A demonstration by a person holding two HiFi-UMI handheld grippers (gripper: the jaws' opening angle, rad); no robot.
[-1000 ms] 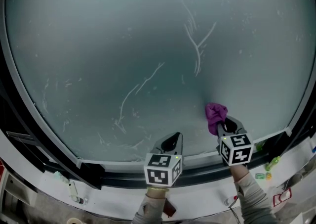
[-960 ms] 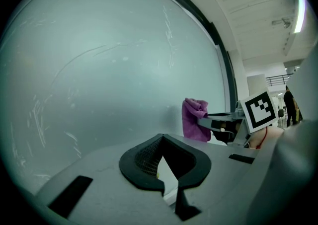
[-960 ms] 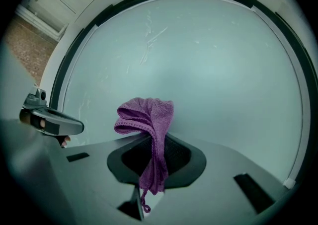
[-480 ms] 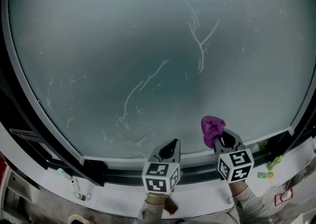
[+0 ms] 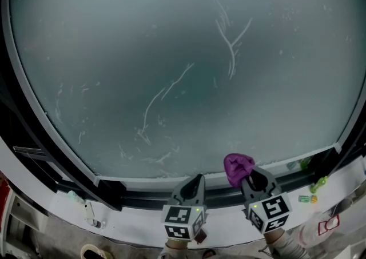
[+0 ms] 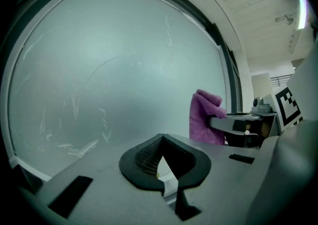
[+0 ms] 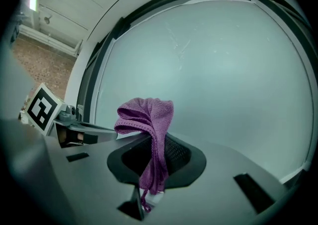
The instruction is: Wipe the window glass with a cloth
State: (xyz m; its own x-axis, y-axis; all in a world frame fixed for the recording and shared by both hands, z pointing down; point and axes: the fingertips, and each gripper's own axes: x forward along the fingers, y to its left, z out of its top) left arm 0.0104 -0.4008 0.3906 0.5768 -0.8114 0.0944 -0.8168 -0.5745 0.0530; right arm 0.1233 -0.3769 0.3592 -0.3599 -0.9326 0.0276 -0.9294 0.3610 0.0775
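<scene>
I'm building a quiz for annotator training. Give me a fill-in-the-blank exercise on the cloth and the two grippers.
The cloth is ___ in colour.
Of the left gripper and the right gripper, the ___ one grips it.
The other one's jaws hold ___.
Missing words: purple; right; nothing.

I count two grippers, a left gripper and a right gripper, one purple cloth in the right gripper's jaws, and one window glass ahead of both.
</scene>
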